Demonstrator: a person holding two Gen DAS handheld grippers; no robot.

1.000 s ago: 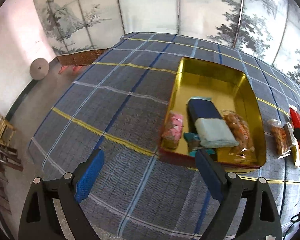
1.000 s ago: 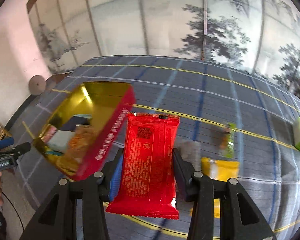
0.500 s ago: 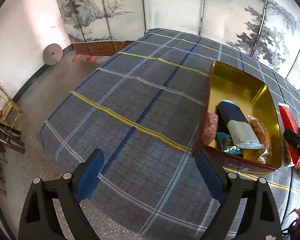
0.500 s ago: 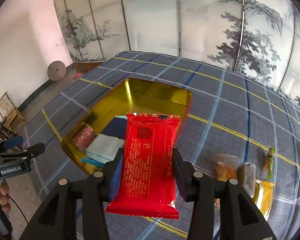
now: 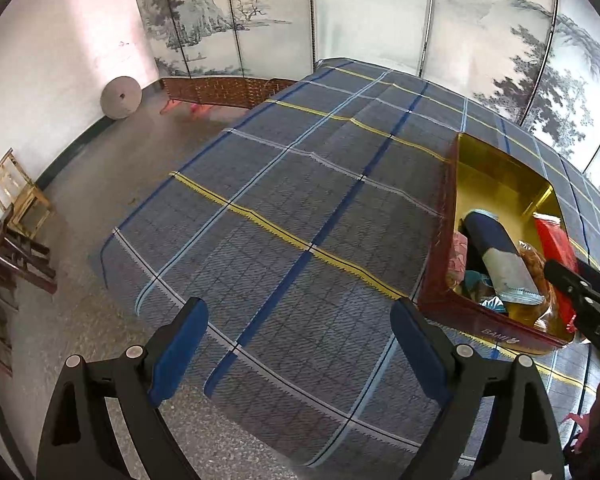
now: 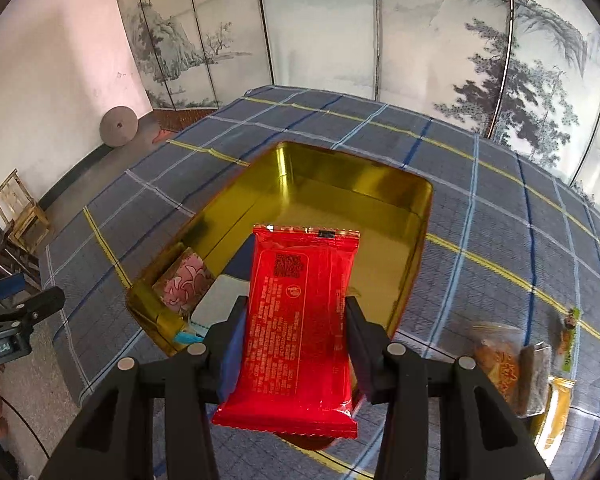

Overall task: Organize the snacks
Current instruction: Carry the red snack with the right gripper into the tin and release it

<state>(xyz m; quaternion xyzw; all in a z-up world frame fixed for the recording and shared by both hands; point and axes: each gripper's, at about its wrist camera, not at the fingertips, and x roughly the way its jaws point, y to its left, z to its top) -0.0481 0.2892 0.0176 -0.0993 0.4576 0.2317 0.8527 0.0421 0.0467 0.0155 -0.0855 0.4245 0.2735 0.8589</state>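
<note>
My right gripper (image 6: 296, 328) is shut on a red snack packet (image 6: 300, 312) and holds it above the near end of the gold tin (image 6: 352, 176). The tin holds a pink packet (image 6: 184, 284), a pale packet (image 6: 220, 300) and other snacks partly hidden behind the red packet. In the left wrist view the tin (image 5: 460, 312) is at the right, with the red packet (image 5: 556, 244) and the right gripper (image 5: 580, 292) over it. My left gripper (image 5: 296, 340) is open and empty, over the checked cloth, left of the tin.
Loose snacks lie on the cloth right of the tin: a clear bag of brown pieces (image 6: 500, 360), a yellow packet (image 6: 556, 408) and a green packet (image 6: 570, 328). The table edge (image 5: 140, 264) drops to the floor on the left. Wooden chairs (image 5: 16, 204) stand by the wall.
My right gripper has carried the red packet left, from beside the tin to above it. My left gripper has drawn back to the left, so the tin has shifted to the right of its view.
</note>
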